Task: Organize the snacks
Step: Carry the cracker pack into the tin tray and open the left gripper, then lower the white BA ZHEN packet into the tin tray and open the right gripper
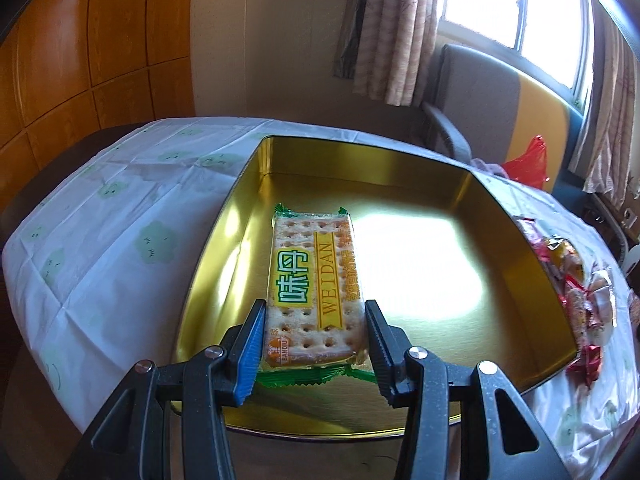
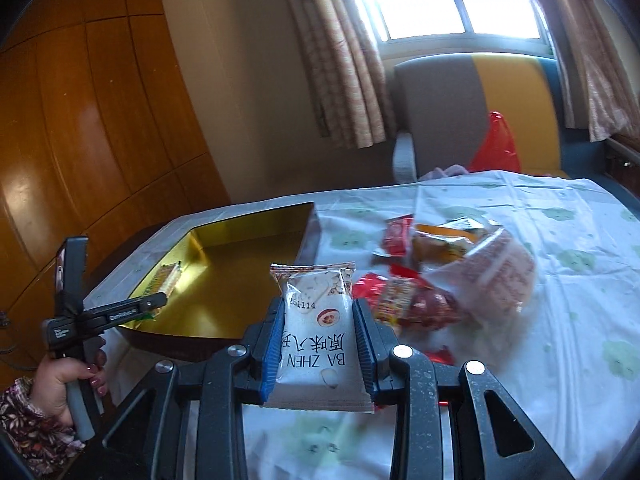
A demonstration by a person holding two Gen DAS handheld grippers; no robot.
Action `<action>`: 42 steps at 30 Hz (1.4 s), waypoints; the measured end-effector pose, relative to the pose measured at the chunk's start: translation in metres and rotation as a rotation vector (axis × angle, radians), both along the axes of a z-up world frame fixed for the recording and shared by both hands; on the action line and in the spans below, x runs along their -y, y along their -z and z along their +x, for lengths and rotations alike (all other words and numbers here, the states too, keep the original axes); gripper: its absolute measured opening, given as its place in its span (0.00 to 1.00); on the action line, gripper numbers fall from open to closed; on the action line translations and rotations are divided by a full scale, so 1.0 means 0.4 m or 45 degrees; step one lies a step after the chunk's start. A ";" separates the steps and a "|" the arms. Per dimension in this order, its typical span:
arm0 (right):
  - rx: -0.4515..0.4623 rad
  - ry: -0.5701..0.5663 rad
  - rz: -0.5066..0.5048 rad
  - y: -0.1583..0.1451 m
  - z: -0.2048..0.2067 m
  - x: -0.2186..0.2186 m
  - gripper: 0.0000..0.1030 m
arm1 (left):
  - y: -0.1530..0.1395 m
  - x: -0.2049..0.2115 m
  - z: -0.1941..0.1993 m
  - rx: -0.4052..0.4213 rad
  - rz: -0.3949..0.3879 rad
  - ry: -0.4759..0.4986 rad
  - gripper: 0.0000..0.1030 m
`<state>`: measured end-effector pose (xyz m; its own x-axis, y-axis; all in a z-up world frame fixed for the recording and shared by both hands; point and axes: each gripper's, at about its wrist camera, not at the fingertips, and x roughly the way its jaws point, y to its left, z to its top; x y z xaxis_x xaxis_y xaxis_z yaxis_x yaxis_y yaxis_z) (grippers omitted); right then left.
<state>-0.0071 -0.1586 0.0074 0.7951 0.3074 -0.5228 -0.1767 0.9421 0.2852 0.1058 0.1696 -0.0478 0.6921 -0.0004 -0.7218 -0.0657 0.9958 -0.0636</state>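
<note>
The left gripper pinches the cracker pack lengthwise between its 2 fingers, low over the gold tin floor, probably to lay it flat. The right gripper clamps a white snack packet above the tablecloth, the loose snack pile just ahead and right of it.

- The left hand-held gripper pointed steeply down, its jaws closed on a packet.
- The right hand-held gripper clamped another packet.
- A hand squeezed the left handle.

A gold-lined tin holds a green-and-yellow cracker packet; white cloth with pale green clouds covers the desk; a white packet shows red trim.
</note>
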 end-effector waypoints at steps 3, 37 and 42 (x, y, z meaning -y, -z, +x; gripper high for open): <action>-0.023 -0.024 0.011 0.002 0.024 -0.030 0.33 | 0.008 -0.005 0.004 -0.008 0.050 -0.015 0.47; -0.131 -0.146 -0.085 0.059 0.216 -0.215 0.33 | -0.048 0.058 -0.062 0.057 -0.175 -0.040 0.49; -0.150 -0.155 -0.110 0.074 0.244 -0.234 0.33 | -0.041 0.041 -0.067 0.035 -0.223 -0.057 0.53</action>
